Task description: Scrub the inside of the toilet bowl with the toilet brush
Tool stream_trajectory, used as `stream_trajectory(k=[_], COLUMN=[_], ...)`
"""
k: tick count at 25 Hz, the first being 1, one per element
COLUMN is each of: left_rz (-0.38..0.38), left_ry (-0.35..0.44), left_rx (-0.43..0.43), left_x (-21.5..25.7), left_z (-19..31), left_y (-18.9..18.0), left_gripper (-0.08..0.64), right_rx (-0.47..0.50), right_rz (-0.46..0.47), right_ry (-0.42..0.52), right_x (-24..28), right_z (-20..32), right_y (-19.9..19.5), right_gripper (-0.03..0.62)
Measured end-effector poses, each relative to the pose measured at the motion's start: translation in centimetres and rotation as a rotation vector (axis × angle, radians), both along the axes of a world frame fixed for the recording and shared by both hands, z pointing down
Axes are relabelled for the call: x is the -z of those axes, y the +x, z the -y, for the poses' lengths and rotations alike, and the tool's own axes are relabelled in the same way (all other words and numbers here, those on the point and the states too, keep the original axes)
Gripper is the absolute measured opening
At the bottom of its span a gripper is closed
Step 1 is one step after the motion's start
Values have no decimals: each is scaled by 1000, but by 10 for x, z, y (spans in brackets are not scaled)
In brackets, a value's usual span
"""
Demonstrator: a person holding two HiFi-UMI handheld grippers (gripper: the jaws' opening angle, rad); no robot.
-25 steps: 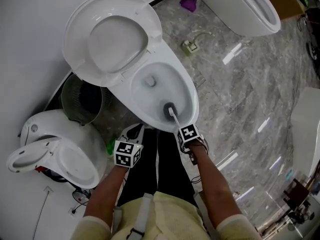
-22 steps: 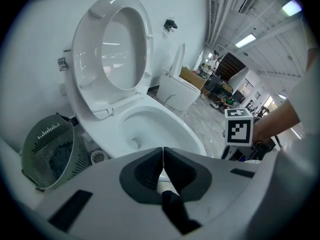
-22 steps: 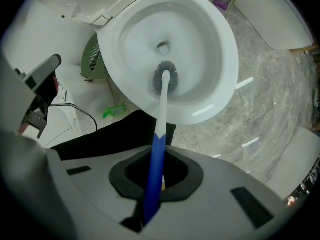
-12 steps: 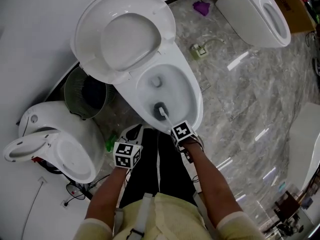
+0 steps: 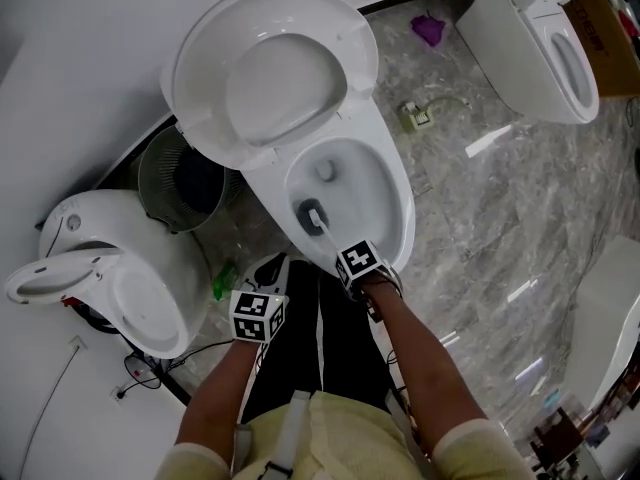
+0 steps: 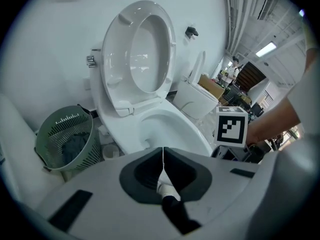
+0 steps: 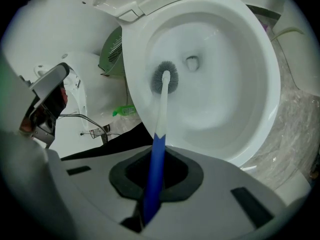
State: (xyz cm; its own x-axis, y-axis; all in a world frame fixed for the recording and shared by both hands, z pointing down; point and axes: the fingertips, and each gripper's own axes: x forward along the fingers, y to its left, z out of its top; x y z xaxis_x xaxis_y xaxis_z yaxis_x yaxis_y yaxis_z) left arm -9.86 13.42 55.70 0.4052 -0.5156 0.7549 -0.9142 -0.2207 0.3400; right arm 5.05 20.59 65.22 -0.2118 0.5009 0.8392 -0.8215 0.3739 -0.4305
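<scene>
One toilet brush [image 7: 160, 115] clamped in right gripper [image 7: 156, 160]; handle runs straight ahead, head against toilet bowl [image 7: 227, 101] wall, ahead-left. Left gripper [image 6: 163, 170] jaws together, empty.

Left gripper [image 5: 258, 315]: sat lower centre-left of the head view; fingers were pressed together, nothing between them.
Right gripper [image 5: 358, 264]: sat at frame centre, slightly higher; fingers were clamped on the blue toilet brush handle [image 7: 153, 181].
Left forearm [image 5: 222, 388], right forearm [image 5: 420, 353]: bare, reached up from the bottom edge.

head: overhead, steeply down | gripper views: low, close | shared: toilet bowl [image 5: 378, 196]
</scene>
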Motion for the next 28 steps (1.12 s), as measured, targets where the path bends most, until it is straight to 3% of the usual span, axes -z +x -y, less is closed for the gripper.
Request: stream_trajectory(k=[15,28], left_rz=[11,13], left_ry=[13,34], left_rx=[83,78], left_x=[8,13], left_z=[7,17], left_y=[-6,-5], left_gripper=[15,15], right_rx=[-16,-187], right_rz=[67,54], right_ry=[85,238], right_x=[-10,-7], right_z=[61,126], right_y=[-41,-27], right_gripper=[32,32])
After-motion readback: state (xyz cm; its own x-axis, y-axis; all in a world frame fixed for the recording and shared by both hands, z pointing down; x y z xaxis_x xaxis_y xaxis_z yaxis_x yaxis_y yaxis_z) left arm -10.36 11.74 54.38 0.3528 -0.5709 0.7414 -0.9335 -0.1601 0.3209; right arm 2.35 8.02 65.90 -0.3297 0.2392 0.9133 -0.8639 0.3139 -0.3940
